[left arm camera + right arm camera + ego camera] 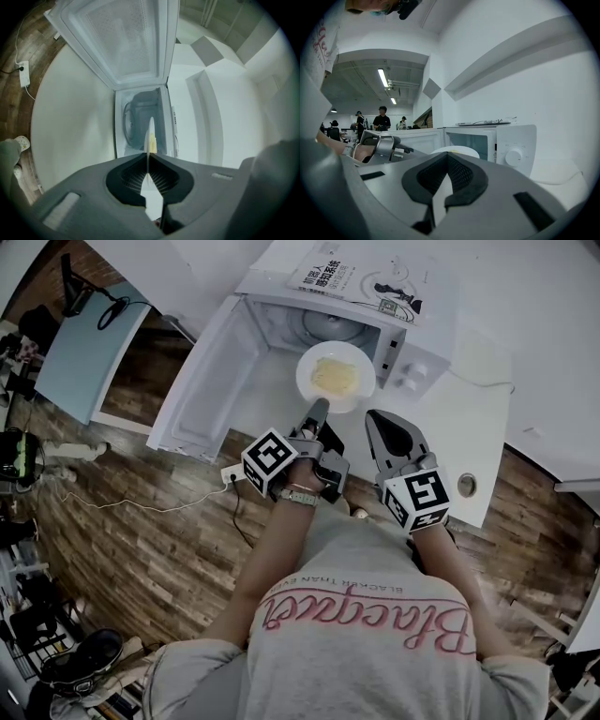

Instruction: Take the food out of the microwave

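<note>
White plate [309, 360] of yellow food [334, 377] is hanging at the open microwave's [412, 357] mouth, the left tongs [317, 414] clamping its near rim (seen edge-on). Beside it the right tongs [386, 432] are resting closed, empty; the door [202, 381] is standing wide past the tabletop's [473, 442] left edge.

The left gripper [318, 411] pinches the near rim of a white plate [307, 381] of yellow food [334, 376] at the open microwave's [412, 367] mouth. The right gripper [376, 420] hovers just beside it.
</note>
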A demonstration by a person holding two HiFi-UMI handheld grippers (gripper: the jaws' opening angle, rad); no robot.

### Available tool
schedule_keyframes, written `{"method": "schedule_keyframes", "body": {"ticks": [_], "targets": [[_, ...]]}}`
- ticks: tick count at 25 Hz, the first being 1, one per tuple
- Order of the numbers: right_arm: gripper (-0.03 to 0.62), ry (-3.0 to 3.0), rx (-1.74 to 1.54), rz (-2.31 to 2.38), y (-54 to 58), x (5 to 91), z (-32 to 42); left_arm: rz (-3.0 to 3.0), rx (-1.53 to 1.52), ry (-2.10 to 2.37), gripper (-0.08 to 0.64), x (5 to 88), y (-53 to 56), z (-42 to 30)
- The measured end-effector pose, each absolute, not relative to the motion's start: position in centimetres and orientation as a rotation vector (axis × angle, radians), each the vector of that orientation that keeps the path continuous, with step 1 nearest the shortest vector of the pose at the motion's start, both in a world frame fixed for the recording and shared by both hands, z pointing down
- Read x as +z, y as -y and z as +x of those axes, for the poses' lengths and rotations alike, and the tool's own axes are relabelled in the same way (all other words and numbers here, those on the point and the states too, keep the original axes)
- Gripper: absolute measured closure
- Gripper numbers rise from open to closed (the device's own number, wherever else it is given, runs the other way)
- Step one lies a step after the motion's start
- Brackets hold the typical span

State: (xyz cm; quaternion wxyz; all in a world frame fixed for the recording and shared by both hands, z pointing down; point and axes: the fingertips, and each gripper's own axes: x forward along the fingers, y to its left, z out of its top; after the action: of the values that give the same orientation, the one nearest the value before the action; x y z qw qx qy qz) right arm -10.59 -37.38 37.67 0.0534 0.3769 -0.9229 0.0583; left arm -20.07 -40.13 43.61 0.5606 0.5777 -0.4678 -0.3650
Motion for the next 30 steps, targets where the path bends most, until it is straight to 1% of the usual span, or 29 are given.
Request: {"method": "schedule_keyframes", "body": {"ticks": [10,30], "targets": [[0.583,2.801,0.231,1.184,37.8,37.7,-10.0,1.370,-0.885,1.081,0.541,42.8,38.8,-19.4],[0.584,2.801,0.161,1.120,38.2,37.6,-9.9,1.372,-0.930,1.072,0.541,41.8,39.3,-19.3]]}}
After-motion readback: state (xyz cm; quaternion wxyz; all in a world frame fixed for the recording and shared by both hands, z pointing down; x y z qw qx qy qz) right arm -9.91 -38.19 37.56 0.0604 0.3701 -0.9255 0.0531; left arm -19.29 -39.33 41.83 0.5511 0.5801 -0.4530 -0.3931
